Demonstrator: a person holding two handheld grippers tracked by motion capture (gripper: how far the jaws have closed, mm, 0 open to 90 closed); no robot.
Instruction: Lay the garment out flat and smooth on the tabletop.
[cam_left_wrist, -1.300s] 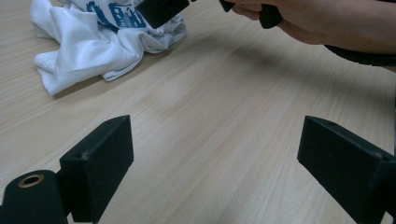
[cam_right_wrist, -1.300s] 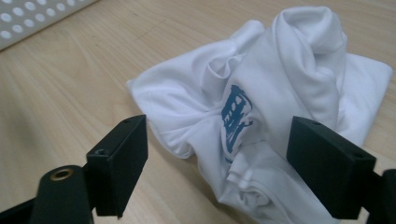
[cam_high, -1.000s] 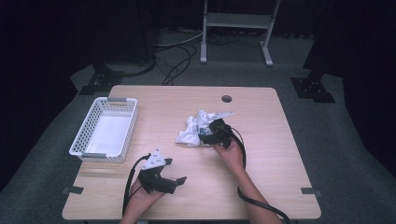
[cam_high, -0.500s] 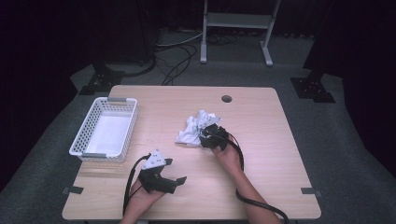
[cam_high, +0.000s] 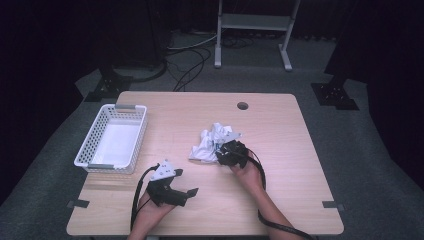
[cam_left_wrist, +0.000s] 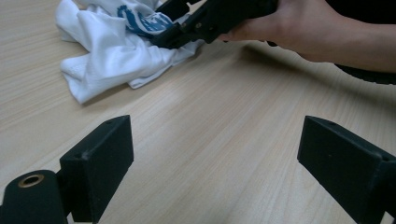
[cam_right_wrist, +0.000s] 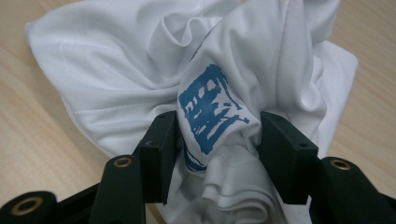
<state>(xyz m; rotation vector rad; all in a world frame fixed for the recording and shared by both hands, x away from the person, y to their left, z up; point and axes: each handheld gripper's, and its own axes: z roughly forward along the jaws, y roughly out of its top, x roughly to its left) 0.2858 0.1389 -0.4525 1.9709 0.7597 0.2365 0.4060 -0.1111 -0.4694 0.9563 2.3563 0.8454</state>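
White basket (cam_high: 90, 155) set at bench (cam_high: 280, 125) left edge, left gripper (cam_high: 186, 194) held wide open and empty near front edge, crumpled white cloth (cam_high: 207, 145) at bench centre, a blue-printed fold pinched between right gripper (cam_right_wrist: 218, 144) jaws
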